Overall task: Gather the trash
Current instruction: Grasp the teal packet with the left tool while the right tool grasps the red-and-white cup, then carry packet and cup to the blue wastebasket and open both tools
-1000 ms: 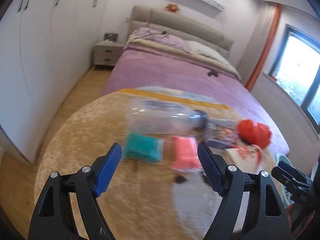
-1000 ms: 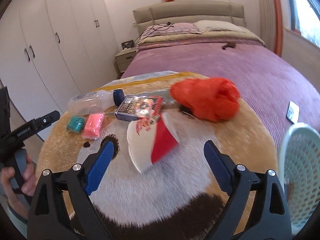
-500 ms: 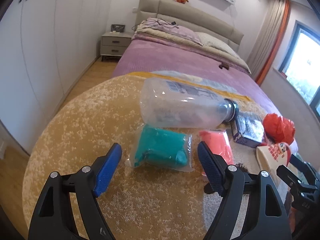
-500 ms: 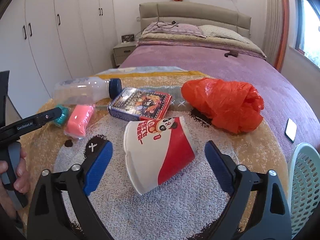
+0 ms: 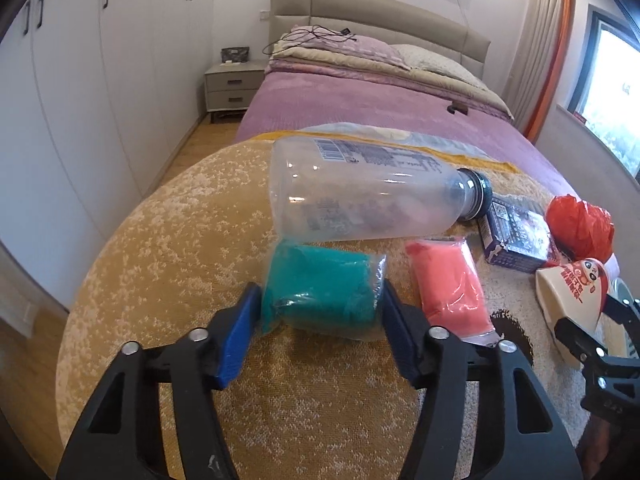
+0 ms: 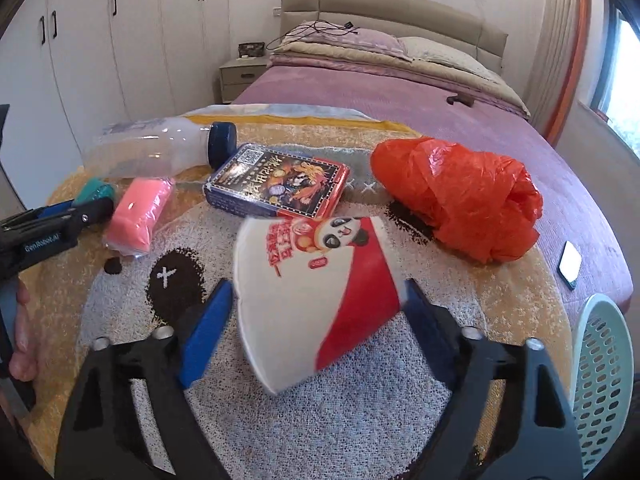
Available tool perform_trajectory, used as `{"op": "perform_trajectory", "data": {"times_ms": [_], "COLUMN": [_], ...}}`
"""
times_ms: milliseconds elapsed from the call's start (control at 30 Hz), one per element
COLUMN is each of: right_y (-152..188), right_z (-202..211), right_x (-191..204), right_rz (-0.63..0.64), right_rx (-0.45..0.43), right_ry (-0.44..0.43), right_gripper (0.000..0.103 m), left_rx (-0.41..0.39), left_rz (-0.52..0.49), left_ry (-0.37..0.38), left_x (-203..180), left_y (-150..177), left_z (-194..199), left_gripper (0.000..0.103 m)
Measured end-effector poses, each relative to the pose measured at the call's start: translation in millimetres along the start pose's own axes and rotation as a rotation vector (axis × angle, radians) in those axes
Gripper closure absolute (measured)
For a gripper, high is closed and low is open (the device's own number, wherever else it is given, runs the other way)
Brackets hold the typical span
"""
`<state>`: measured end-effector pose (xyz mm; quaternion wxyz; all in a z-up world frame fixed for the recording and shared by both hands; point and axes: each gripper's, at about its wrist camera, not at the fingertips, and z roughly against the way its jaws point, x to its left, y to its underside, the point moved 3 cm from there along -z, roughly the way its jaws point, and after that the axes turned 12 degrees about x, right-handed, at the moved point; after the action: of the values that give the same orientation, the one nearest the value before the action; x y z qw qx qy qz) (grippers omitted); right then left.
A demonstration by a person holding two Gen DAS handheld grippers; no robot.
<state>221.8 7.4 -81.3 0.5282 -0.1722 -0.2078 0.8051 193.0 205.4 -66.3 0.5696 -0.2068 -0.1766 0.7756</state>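
Note:
On the round rug-covered table lie several pieces of trash. My left gripper [image 5: 318, 326] has narrowed around a teal packet [image 5: 320, 290]; its blue pads touch both sides of it. Behind it lies a clear plastic bottle [image 5: 372, 194], and a pink packet [image 5: 450, 286] lies to the right. My right gripper [image 6: 316, 322] is open, its fingers on either side of a tipped white and red paper cup [image 6: 316, 292] without pressing it. A printed box [image 6: 280, 182] and a crumpled orange bag [image 6: 460, 196] lie beyond the cup.
A pale green perforated basket [image 6: 604, 376] stands at the table's right edge. A purple bed [image 5: 360, 108] is behind the table, with white wardrobes [image 5: 80, 80] to the left and a nightstand [image 5: 232, 84]. A small white card [image 6: 570, 262] lies on the bed.
Both grippers have moved forward and down. The left one has narrowed onto the teal packet. The right one now straddles the paper cup.

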Motion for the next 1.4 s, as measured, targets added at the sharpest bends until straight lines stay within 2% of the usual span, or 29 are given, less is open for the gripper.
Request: {"op": "perform_trajectory", "data": {"times_ms": [67,233,333,467,600,867,1167,1400], "right_y": [1,10,13,19,39,88,138,171], "right_z": [4,29,38,50,72,114,132,125], "right_x": [-3,-18,-25,-39,-75,-155,-236,-284], "right_rz": [-0.016,-0.071,-0.107,-0.16,-0.247,-0.371,-0.532,-0.624], "right_rx": [-0.023,-0.156,-0.198,-0.237,-0.274,-0.288,-0.26,-0.205], "right_ry": [0.009,-0.046,-0.043,-0.041,-0.008,0.091,0.144,0.174], "right_gripper": [0.025,0.025,0.025,0.025,0.025,0.025,0.025,0.025], "left_rx": [-0.01,-0.067,-0.094,-0.144,-0.153,-0.218,-0.19,-0.124], "left_rz": [-0.001,0.003,0.001,-0.052,-0.109,-0.234,-0.419,-0.495], "left_ry": [0.004,0.036,0.041,0.032,0.084,0.186,0.284,0.374], "left_x": [1,5,4,-9,-32,-114,-239,-315], "left_y": [1,8,10,20,41,64,91,107], "left_z": [2,15,21,38,58,101,99,89], "left_gripper": [0.05,0.05,0.051,0.051,0.051,0.051,0.051,0.051]}}
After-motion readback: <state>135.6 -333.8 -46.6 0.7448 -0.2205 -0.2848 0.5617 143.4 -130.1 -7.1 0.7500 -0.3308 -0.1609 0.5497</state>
